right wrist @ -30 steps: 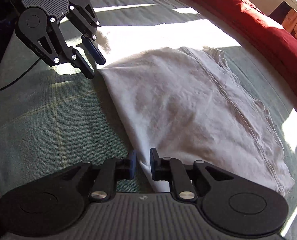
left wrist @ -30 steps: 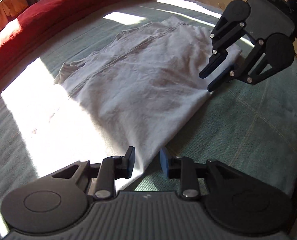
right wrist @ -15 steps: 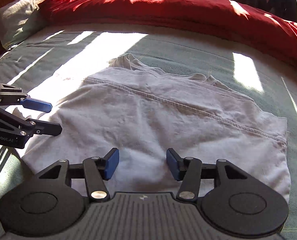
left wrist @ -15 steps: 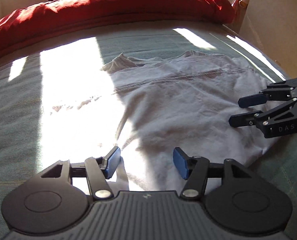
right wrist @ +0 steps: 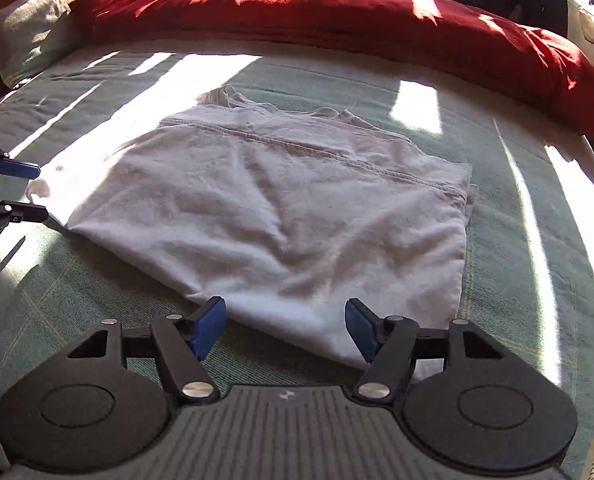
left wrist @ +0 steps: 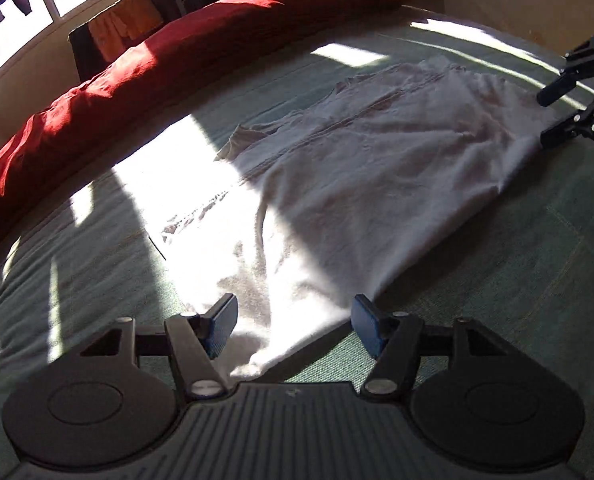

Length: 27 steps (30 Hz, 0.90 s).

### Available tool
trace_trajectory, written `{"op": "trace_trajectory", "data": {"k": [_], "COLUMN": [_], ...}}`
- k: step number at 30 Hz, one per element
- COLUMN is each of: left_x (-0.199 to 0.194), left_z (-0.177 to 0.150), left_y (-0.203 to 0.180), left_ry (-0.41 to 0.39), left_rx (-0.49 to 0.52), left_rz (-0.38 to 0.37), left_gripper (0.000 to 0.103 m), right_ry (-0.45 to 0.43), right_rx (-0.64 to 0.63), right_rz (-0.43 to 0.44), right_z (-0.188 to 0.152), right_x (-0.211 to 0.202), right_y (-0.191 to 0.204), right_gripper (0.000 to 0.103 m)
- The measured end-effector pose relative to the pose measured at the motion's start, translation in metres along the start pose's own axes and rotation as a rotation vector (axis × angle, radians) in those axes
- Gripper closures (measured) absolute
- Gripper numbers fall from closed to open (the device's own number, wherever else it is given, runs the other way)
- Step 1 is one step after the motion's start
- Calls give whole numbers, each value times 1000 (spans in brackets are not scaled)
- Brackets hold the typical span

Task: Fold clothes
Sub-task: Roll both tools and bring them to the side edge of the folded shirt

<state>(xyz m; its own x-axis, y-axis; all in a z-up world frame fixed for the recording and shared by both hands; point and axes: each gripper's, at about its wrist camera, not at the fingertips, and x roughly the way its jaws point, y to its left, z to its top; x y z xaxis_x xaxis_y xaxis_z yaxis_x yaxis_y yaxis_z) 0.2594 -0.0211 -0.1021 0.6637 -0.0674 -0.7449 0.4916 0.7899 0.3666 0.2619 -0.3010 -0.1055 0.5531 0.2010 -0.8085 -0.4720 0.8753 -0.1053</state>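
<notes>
The white garment (right wrist: 281,208) lies folded over on the green bedspread (right wrist: 517,280), its stitched hem running across the far side. It looks light, soft and limp, likely to sag and crease, so the two near corners seem the best holds. The left gripper (left wrist: 293,326) and right gripper (right wrist: 283,324) each straddle a near corner, jaws spreading wider, pads clear of the cloth. Beyond lies a red duvet (right wrist: 337,12).

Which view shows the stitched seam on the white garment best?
The right wrist view: the stitched seam on the white garment runs evenly lit. In the left wrist view the seam lies farther off, partly washed out by sun.
</notes>
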Motion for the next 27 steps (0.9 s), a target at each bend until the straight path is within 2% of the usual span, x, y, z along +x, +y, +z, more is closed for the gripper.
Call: {"op": "trace_trajectory", "data": {"k": [1, 3, 5, 7, 11, 13, 15, 18, 22, 27], "left_x": [-2, 1, 7, 19, 42, 48, 52, 57, 58, 60], "left_z": [2, 6, 10, 15, 16, 18, 19, 15, 2, -18], "left_y": [-9, -29, -51, -73, -104, -107, -105, -97, -82, -62], "left_ry": [-13, -32, -61, -81, -132, -159, -174, -178, -137, -53], "left_rx": [96, 240, 342, 431, 597, 634, 642, 646, 655, 655], "left_rz": [32, 51, 40, 29, 80, 95, 113, 148, 211, 290], "left_gripper": [38, 37, 37, 37, 36, 36, 35, 33, 31, 31], "right_ry": [-11, -37, -63, -104, -147, -149, -154, -180, -156, -76], "right_rx": [-97, -241, -379, -497, -682, -743, -758, -761, -752, -797], "right_rz": [-38, -56, -70, -48, -63, -64, -56, -89, -171, -323], "right_z": [2, 6, 10, 19, 23, 24, 26, 27, 27, 9], "right_x": [-6, -5, -2, 14, 49, 64, 75, 84, 93, 95], "right_y": [5, 22, 40, 61, 100, 111, 113, 106, 71, 19], "right_gripper": [32, 31, 30, 30, 27, 27, 26, 22, 21, 21]}}
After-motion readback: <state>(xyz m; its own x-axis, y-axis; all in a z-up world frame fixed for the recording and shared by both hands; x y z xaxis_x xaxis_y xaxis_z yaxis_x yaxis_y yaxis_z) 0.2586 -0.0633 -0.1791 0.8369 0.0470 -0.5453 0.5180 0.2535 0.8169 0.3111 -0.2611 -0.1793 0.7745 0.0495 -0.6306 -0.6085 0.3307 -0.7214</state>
